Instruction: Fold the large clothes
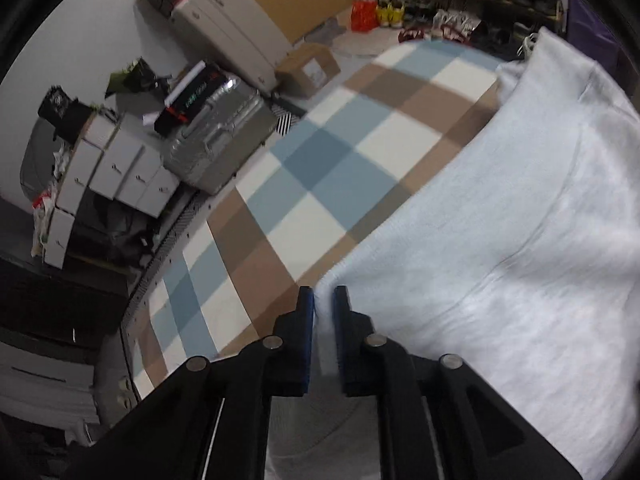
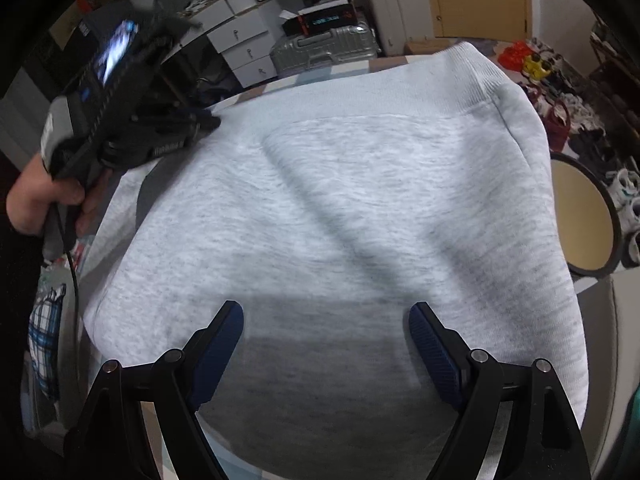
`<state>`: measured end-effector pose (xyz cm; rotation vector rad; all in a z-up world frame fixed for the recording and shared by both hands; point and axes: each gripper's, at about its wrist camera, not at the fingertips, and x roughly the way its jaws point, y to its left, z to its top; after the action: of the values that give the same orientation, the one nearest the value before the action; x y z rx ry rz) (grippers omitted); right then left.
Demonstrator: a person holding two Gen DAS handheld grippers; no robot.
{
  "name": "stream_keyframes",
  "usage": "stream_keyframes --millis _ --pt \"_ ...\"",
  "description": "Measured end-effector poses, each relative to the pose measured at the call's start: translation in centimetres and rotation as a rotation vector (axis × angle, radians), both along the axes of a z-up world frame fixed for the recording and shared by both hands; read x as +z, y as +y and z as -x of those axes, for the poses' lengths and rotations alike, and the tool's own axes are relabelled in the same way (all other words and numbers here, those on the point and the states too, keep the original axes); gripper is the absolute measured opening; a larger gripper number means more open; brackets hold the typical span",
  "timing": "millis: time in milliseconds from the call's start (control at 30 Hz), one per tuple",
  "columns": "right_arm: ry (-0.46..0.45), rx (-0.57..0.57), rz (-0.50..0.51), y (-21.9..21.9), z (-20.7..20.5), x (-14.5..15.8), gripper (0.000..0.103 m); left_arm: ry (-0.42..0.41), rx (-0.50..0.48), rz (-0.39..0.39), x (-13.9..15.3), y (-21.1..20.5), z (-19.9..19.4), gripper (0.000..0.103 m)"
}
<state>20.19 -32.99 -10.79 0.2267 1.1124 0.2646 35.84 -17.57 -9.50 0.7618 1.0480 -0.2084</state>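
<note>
A large light grey sweatshirt (image 1: 500, 260) lies spread on a bed with a blue, brown and white checked cover (image 1: 320, 152). My left gripper (image 1: 324, 300) is shut on the sweatshirt's edge, with a strip of grey cloth pinched between its blue pads. In the right wrist view the sweatshirt (image 2: 340, 200) fills the middle, its ribbed hem (image 2: 460, 76) at the far end. My right gripper (image 2: 326, 316) hovers open over the near part with nothing between its fingers. The left gripper (image 2: 212, 120) shows at the cloth's left edge, held by a hand (image 2: 40, 196).
Beside the bed stand a silver suitcase (image 1: 216, 140), white drawer boxes (image 1: 120, 168) and a cardboard box (image 1: 308, 66). Shoes (image 1: 388, 8) lie on the floor past the bed's far end. A round stool (image 2: 580, 216) stands to the right of the bed.
</note>
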Motion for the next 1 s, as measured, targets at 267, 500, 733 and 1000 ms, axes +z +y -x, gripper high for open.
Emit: stream_keyframes --millis 267,500,733,1000 --pt "0.005 -0.020 -0.012 -0.5 0.6 0.8 0.085 -0.092 -0.010 0.070 5.1 6.1 0.6 0.088" --pt "-0.023 0.017 0.021 0.8 1.3 0.2 0.086 -0.008 -0.141 -0.084 1.4 8.5 1.8 0.089" --pt "-0.035 0.047 0.022 0.9 1.4 0.1 0.086 0.091 -0.097 -0.035 -2.0 9.8 -0.5 0.087" --pt "-0.040 0.040 0.018 0.8 1.4 -0.1 0.086 0.061 -0.089 -0.094 -1.7 9.9 1.4 0.010"
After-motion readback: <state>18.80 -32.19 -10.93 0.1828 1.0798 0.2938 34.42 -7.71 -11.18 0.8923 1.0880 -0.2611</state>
